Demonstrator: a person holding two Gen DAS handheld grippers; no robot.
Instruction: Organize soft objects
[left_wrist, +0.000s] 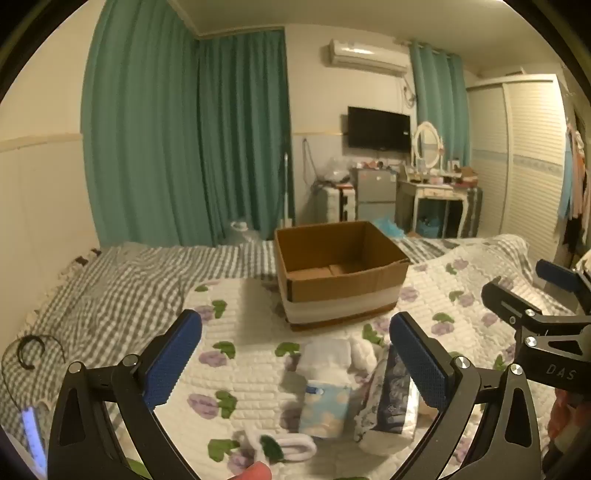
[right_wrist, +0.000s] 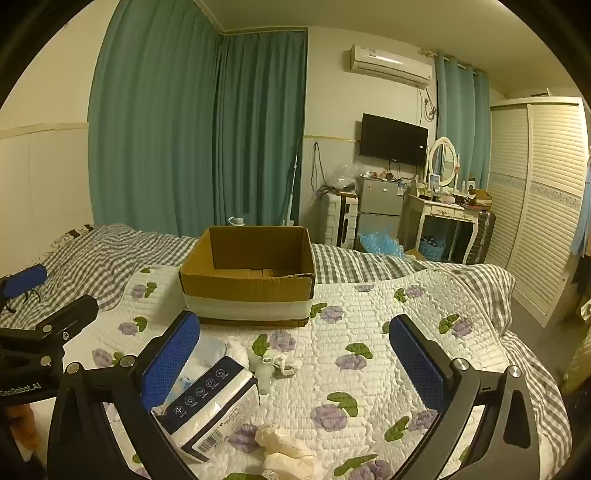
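Left wrist view: the left gripper hangs over a flowered quilt with its jaws spread wide and nothing between them. Below lie a white plush toy, a pale blue pack, a dark-printed tissue pack and rolled white socks, all near together on the bed. Beyond them an open cardboard box stands on the quilt, and what shows of its floor is bare. The right gripper enters from the right edge, its jaws also apart. Right wrist view: the right gripper is open and holds nothing; the tissue pack lies just beside its left finger, a crumpled cream cloth sits at the lower edge, and small white pieces lie between the pack and the box. The left gripper shows at the left edge. By the look of it the sorting has not begun: every soft item remains on the quilt, and all are left to go in.
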